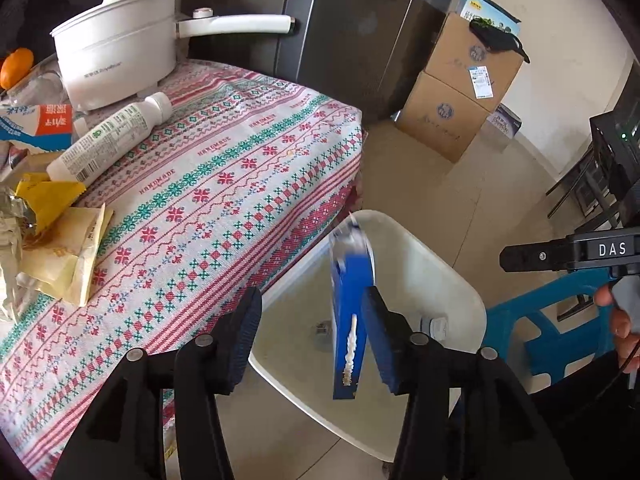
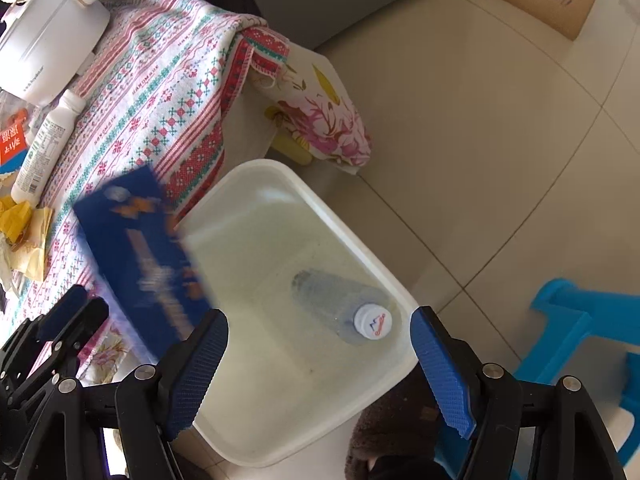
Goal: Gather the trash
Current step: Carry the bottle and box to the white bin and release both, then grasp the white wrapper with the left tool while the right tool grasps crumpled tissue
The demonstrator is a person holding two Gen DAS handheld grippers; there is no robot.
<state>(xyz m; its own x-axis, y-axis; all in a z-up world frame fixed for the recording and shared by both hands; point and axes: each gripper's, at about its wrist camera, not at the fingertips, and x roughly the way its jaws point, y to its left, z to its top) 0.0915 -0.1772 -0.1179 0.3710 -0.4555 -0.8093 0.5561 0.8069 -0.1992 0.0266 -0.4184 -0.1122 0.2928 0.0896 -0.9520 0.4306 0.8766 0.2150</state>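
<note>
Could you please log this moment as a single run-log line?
left hand-held gripper: open | blue box: blurred, above bin | right hand-held gripper: open, empty | bin holds bottle | table: wrappers remain

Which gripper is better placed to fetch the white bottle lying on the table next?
Left. The left gripper is open beside the tablecloth, nearer the white bottle; the blue box looks released. The right gripper, open too, hangs over the bin.

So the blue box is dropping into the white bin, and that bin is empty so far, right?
Not quite. The blue box is dropping toward the white bin, but the bin is not empty: the right wrist view shows a clear plastic bottle with a white cap lying at its bottom.
</note>
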